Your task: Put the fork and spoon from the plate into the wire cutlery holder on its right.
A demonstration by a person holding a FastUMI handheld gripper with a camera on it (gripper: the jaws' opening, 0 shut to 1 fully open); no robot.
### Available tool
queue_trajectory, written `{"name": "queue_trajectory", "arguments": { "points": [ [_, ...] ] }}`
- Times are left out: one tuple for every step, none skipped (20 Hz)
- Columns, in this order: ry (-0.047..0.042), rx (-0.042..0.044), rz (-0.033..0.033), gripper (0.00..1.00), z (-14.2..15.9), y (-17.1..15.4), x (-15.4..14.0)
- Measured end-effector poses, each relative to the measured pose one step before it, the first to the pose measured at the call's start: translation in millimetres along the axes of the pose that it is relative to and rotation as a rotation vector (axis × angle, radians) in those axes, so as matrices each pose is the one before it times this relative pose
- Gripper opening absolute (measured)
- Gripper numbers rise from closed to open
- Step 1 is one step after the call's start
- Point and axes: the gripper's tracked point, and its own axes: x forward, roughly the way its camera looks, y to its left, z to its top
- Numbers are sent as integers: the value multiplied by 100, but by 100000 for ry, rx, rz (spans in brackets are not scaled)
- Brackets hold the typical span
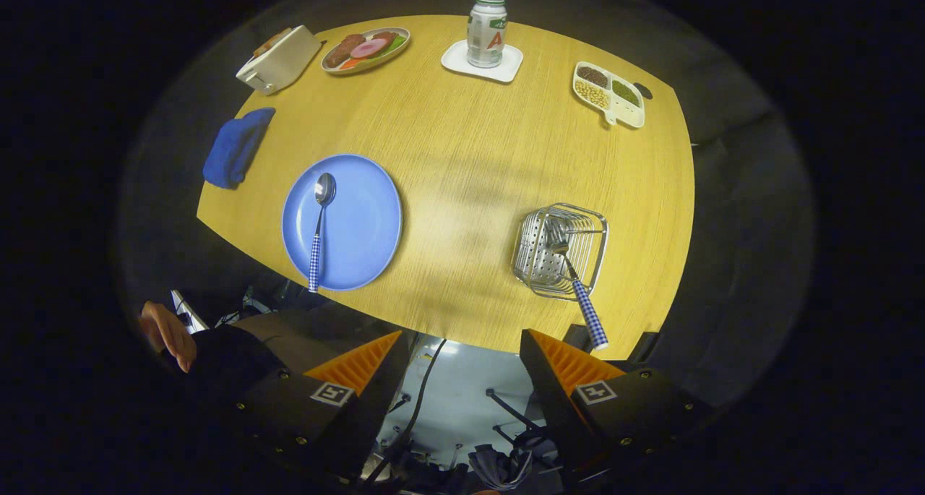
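the fork [571,274] already stands in the wire cutlery holder [560,249], its checked handle leaning out toward you. the spoon [320,224] is what you have left: it lies on the blue plate [361,224], bowl away from you, well to the holder's left on the table [462,162]. your tool [462,368] hangs back off the table's near edge, fingers spread wide, holding and touching nothing.

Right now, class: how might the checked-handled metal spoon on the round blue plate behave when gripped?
The spoon looks rigid and probably light. Its shiny bowl may slip; the handle seems safer. Lying flat on the plate, it could slide. The open gripper hangs short of the table.
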Motion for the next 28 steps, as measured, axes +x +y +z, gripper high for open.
{"name": "queue_trajectory", "arguments": {
  "points": [
    [319,-1353,529,95,-66,1051,571],
    [4,-1614,1461,95,53,1188,346],
    [371,-1367,1912,95,-63,1501,469],
    [-160,-942,2117,96,182,1323,489],
    [706,-782,1698,95,17,1173,408],
    [684,-1074,1315,96,-34,1048,416],
    [161,-834,570,96,172,677,397],
    [95,-1147,238,96,222,598,453],
    [-77,-848,886,96,209,841,461],
    [-329,-500,1168,96,322,820,318],
    [-137,-612,1278,98,240,944,298],
    [125,-608,604,98,312,709,470],
    [434,-1660,-1231,98,223,447,433],
    [244,-1423,-495,98,514,286,522],
    [505,-348,108,99,44,555,662],
    [604,17,803,98,218,623,505],
    [603,219,739,98,128,618,598],
    [183,63,412,98,193,367,329],
    [330,-154,868,98,183,508,617],
    [343,425,523,98,237,431,424],
    [-238,734,826,98,365,340,493],
    [125,746,442,99,384,246,362],
    [109,750,571,98,153,280,394],
    [-31,1282,744,98,391,207,336],
    [709,1724,775,98,216,140,457],
    [270,1800,1142,98,206,253,337],
    [690,1308,179,93,68,106,440],
    [15,241,-220,91,177,-24,310]
  ]
}}
